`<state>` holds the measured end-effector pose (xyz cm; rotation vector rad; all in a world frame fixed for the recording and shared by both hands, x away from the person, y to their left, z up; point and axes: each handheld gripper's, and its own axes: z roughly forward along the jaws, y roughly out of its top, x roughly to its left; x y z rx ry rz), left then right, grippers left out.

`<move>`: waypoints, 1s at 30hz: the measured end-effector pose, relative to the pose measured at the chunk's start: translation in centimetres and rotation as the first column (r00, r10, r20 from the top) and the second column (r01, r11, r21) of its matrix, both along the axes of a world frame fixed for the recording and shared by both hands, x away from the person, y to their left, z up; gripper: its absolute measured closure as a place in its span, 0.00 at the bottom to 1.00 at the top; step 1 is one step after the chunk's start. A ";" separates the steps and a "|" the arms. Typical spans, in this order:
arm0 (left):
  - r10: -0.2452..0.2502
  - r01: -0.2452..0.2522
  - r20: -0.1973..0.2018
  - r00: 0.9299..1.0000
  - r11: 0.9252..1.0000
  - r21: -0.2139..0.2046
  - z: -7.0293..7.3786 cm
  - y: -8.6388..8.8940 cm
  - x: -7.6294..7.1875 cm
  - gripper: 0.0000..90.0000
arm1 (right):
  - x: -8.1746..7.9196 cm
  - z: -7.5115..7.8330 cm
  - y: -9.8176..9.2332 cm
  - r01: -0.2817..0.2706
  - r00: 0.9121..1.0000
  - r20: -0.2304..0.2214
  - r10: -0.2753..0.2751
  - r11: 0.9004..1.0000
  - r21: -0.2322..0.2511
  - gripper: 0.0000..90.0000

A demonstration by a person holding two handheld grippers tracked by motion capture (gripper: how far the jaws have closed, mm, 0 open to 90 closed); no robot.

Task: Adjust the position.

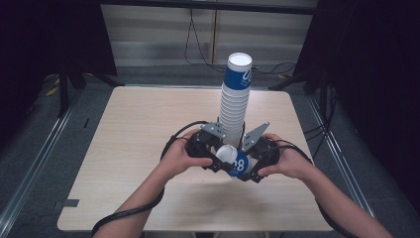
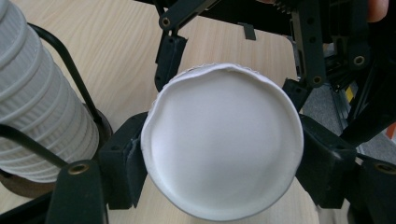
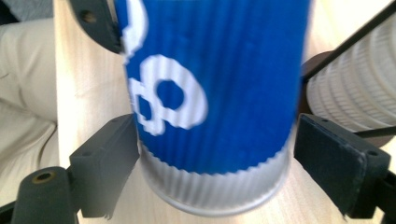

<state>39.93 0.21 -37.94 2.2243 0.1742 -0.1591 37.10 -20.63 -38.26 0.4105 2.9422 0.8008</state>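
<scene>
The pale, smooth wooden table [image 1: 129, 148] is square with rounded corners. On it stands a tall stack of ribbed white paper cups [image 1: 234, 104], topped by a blue one. Just in front of that stack, one blue-and-white ribbed paper cup [image 1: 234, 161] (with a big white 8 on it) lies tipped sideways. The left gripper [image 1: 216, 161] squeezes its round rim. The right gripper [image 1: 251, 168] hugs its ribbed sides.
</scene>
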 end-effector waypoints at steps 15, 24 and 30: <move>0.042 -0.042 -0.033 0.999 0.999 -0.006 0.2 1.5 0.4 0.30 | -0.2 -0.2 -1.3 0.046 0.998 0.037 -0.050 0.994 0.102 0.14; 0.067 -0.067 -0.037 0.997 0.998 -0.007 0.1 2.3 0.8 0.30 | -0.3 -0.8 -2.0 0.085 0.995 0.038 -0.092 0.984 0.154 0.14; 0.084 -0.085 -0.051 0.995 0.996 -0.018 0.1 2.7 0.9 0.30 | -0.3 -1.3 -2.4 0.106 0.992 0.054 -0.116 0.980 0.169 0.14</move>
